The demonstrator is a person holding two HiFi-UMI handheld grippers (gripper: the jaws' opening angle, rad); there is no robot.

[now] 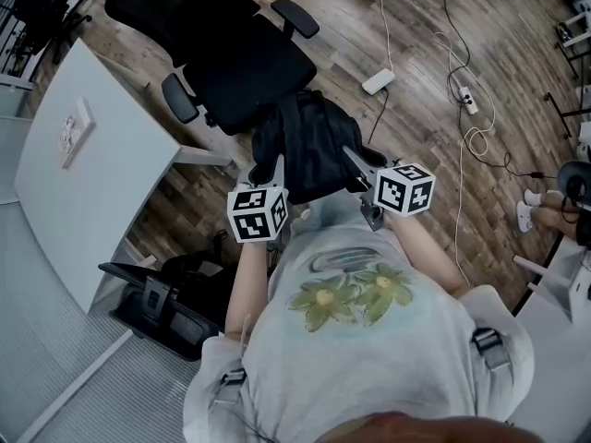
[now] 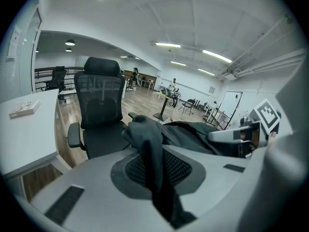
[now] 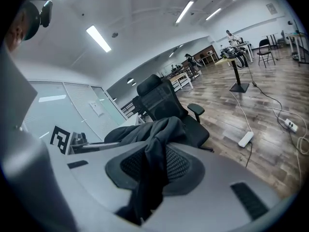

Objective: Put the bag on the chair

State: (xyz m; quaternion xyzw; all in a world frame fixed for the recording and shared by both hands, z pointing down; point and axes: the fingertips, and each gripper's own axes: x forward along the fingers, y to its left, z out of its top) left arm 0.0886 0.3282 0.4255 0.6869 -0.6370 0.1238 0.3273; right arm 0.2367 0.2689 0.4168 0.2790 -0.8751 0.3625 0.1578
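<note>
1. You stand on a wood-plank floor [image 1: 416, 26] in a large open office. Long strip lights run across the white ceiling, and more desks and seats stand far down the room.
2. One white desk [image 1: 83, 173] lies to your left, with one small white box [image 1: 74, 132] on top.
3. One black office chair [image 1: 245, 58] stands on the far side of you, beside the desk's right edge. Its seat is bare.
4. One black bag [image 1: 309, 146] hangs between your two grippers, just on the near side of the chair seat. You cannot tell whether it touches the seat's front edge.
5. Your left gripper [image 1: 277, 175] has its jaws pressed onto a fold of the bag's dark fabric, which trails down across the mesh pad.
6. Your right gripper [image 1: 355, 162] pinches another fold of the bag in the same way.
7. Two white power strips lie on the floor to the far right, one [image 1: 378, 82] nearer the chair and one [image 1: 469, 100] further right, both trailing cables.
</note>
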